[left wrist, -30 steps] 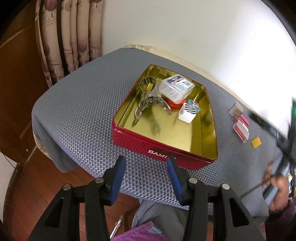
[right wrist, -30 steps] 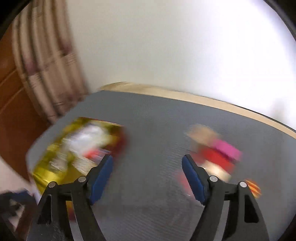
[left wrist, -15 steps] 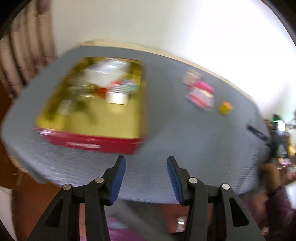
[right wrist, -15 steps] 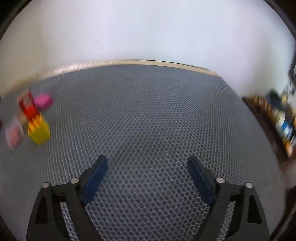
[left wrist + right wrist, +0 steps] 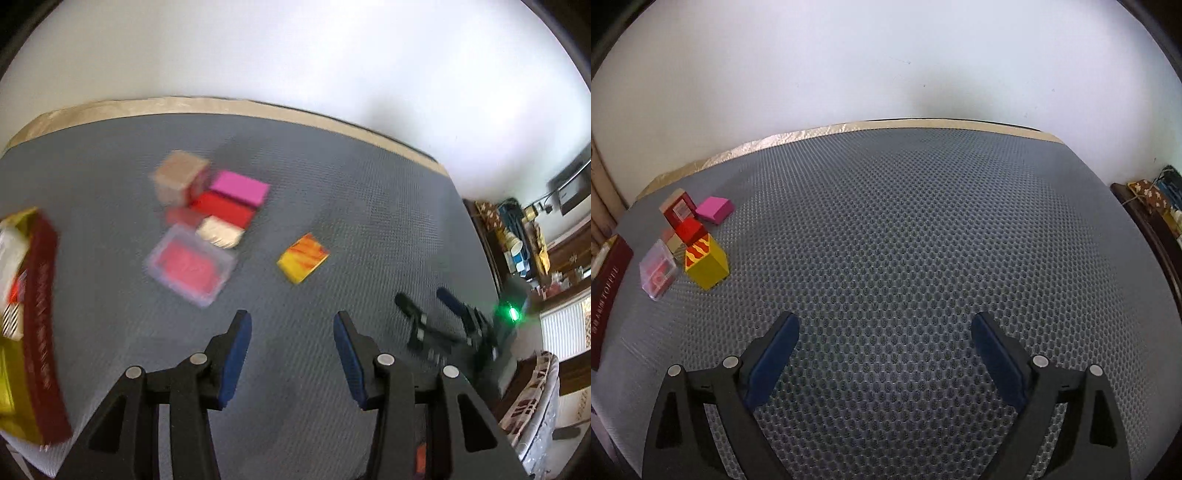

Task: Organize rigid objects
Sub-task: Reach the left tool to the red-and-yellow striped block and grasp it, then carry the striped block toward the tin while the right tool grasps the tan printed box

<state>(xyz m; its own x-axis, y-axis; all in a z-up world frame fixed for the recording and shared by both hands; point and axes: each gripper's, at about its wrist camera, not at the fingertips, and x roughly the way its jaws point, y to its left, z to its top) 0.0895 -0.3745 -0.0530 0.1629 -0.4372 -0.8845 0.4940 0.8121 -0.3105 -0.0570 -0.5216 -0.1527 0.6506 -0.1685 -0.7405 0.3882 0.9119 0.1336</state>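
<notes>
Our right gripper [image 5: 884,350] hangs over bare grey bench [image 5: 923,240], jaws just spread wide, nothing between them. Our left gripper [image 5: 292,354] stands partly apart, empty. The yellow block [image 5: 303,258] lies just ahead of it; the red tin [image 5: 40,325] sits far left.

A grey honeycomb mat [image 5: 905,240] covers the table, with a beige edge strip [image 5: 812,132] along its far side. Behind stands a white wall [image 5: 886,62]. At far right, a dark shelf [image 5: 517,236] holds blurred small items.
</notes>
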